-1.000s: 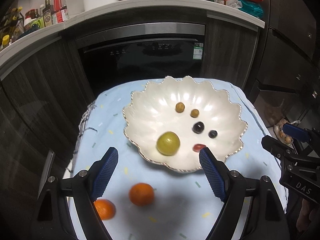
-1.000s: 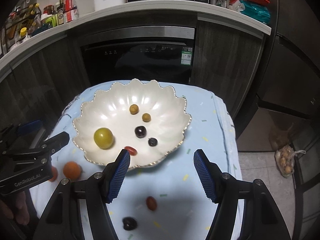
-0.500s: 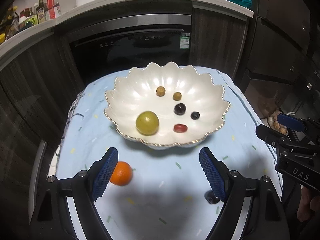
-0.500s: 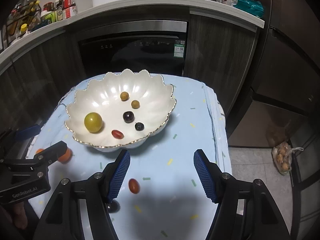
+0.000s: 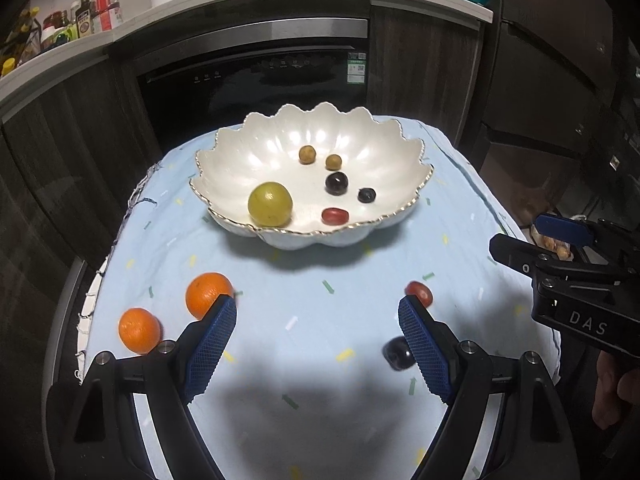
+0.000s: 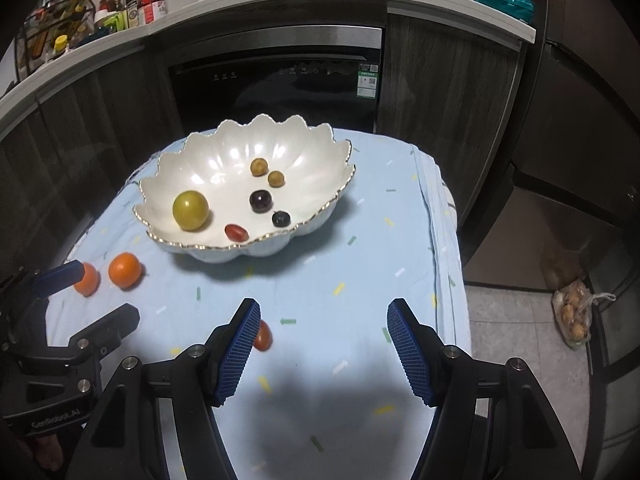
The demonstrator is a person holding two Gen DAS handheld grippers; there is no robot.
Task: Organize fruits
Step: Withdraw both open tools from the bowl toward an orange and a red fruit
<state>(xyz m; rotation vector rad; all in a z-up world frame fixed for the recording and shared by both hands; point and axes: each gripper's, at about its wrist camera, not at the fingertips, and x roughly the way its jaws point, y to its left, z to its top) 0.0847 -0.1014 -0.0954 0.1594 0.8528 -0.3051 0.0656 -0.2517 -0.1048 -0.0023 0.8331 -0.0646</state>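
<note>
A white scalloped bowl [image 5: 312, 148] is set toward the far side of the desk [image 5: 320, 320], on a light blue cloth, prob. as the collecting point. Inside it are held a green fruit [image 5: 270, 204], two small tan ones, two dark ones and a red one. Outside, four fruits are left on the cloth: two oranges, one [image 5: 208, 294] at near left just by the left gripper's [image 5: 316, 344] left finger and the other orange [image 5: 139, 330] further left; a small red fruit [image 5: 419, 293] at near right; and a dark fruit [image 5: 398, 354] partly hidden behind the same gripper's right finger.

Both grippers are aimed down at the loose fruit, approx. over the near cloth. The left gripper's fingers are spread wide w/ nothing held. The right gripper's [image 6: 324, 344] fingers are parted somewhat less, also empty; the red fruit shows just beside its left finger [image 6: 240, 344], contact can't be told.
</note>
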